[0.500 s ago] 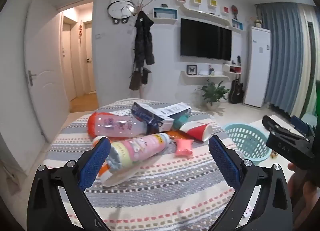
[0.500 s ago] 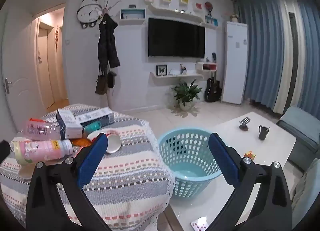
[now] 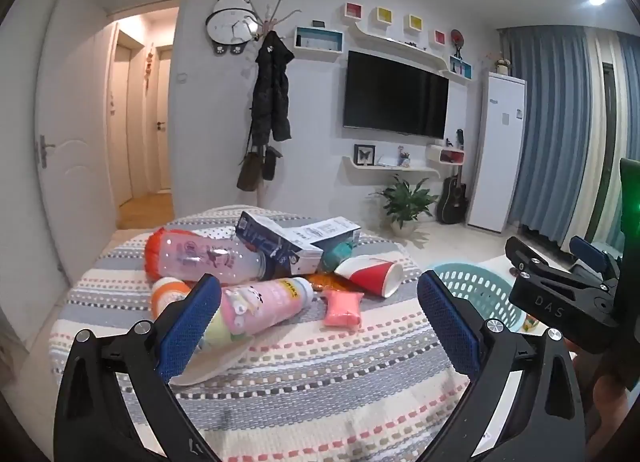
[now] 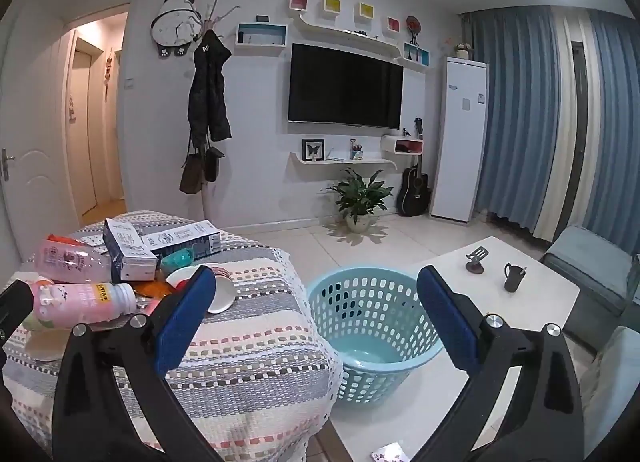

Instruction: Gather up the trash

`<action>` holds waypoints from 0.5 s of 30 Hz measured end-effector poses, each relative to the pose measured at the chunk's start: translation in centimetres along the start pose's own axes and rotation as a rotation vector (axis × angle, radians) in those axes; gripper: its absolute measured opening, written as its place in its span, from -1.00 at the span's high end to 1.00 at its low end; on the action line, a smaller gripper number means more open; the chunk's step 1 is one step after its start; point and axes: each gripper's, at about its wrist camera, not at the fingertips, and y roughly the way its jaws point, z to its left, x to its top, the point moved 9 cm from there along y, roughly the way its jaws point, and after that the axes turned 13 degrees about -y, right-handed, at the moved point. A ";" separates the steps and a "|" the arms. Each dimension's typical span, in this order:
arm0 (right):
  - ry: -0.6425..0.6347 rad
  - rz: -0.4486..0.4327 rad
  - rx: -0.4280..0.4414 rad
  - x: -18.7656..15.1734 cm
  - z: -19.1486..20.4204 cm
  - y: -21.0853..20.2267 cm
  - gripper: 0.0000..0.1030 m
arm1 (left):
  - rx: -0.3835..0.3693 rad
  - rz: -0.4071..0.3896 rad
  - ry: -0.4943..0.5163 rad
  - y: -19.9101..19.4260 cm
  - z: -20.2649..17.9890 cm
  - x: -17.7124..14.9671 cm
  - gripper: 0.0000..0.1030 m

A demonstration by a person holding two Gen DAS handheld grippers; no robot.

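Trash lies on a round table with a striped cloth (image 3: 304,378): a pink bottle (image 3: 264,304), a clear pink bottle with an orange end (image 3: 200,258), a blue and white carton (image 3: 296,238), a red and white paper cup (image 3: 372,274), a small pink packet (image 3: 343,308) and a white paper plate (image 3: 208,366). My left gripper (image 3: 320,330) is open and empty above the table's near side, just short of the pink bottle. My right gripper (image 4: 316,326) is open and empty, between the table and the light blue laundry basket (image 4: 372,326).
The basket stands on a low white table (image 4: 532,302) to the right of the round table, with a small black cup (image 4: 513,276) on it. A grey sofa (image 4: 596,262) is at the far right. A potted plant (image 4: 360,198) and a guitar stand by the far wall.
Both views show the table and trash a little lower in frame, so both grippers have tilted or risen slightly. Nothing was taken hold of.
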 end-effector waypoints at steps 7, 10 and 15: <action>-0.018 0.031 -0.024 -0.8 0.3 1.4 -0.85 | 0.012 0.001 -0.011 0.7 0.7 -0.3 -0.85; -0.016 0.044 -0.033 -1.0 0.1 1.7 -0.85 | 0.007 0.008 -0.015 0.9 0.8 -0.4 -0.85; -0.037 0.055 -0.065 -1.1 0.2 1.9 -0.85 | -0.001 0.027 -0.018 1.1 1.0 -0.7 -0.85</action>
